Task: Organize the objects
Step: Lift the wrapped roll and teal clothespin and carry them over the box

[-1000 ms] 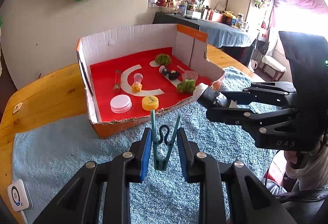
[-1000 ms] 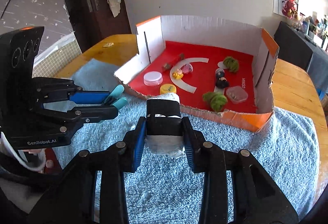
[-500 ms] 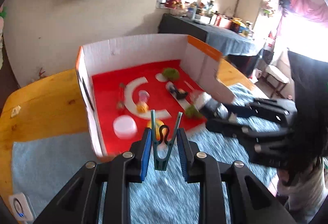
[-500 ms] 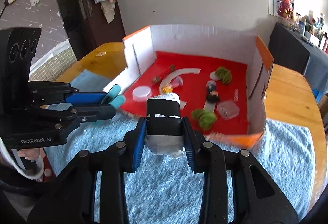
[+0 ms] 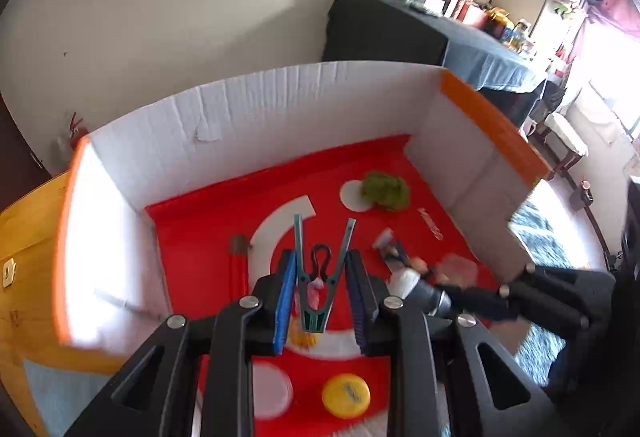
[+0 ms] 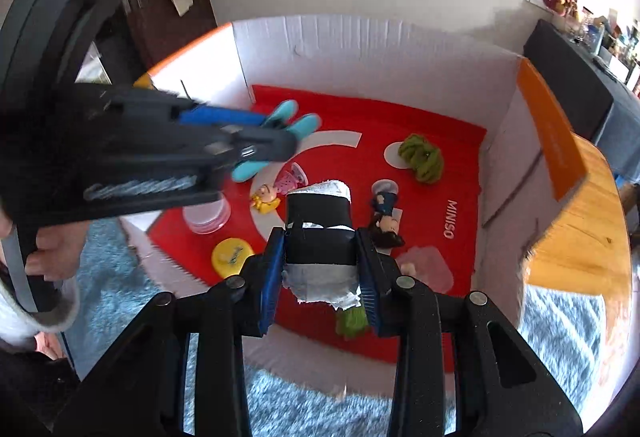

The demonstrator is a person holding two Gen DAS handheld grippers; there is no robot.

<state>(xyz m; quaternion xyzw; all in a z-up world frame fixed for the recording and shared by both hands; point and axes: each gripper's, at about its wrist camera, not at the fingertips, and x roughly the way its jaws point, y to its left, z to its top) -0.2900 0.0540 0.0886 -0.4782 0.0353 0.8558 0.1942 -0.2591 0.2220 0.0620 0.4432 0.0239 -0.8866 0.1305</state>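
Observation:
My left gripper [image 5: 320, 269] is shut on a teal clothespin [image 5: 318, 289], whose prongs stick up past the blue pads. It hangs over the red floor of an open cardboard box [image 5: 256, 125]. My right gripper [image 6: 320, 237] is shut on a black-and-silver wrapped roll [image 6: 320, 233], also above the box floor near the front wall. In the right wrist view the left gripper [image 6: 276, 141] reaches in from the left with the clothespin [image 6: 296, 121]. In the left wrist view the roll [image 5: 412, 283] shows at the right, blurred.
On the red floor lie a green yarn ball [image 6: 420, 157], a small doll [image 6: 386, 213], a pink cup [image 6: 294, 177], a yellow figurine [image 6: 266, 199], a yellow lid [image 5: 346, 395], a white lid [image 5: 268, 393] and a red stick [image 5: 236, 269]. A blue towel [image 6: 120, 297] covers the wooden table [image 6: 580, 217].
Both grippers have moved forward from above the blue towel to over the inside of the box. Each keeps its hold on the same thing.

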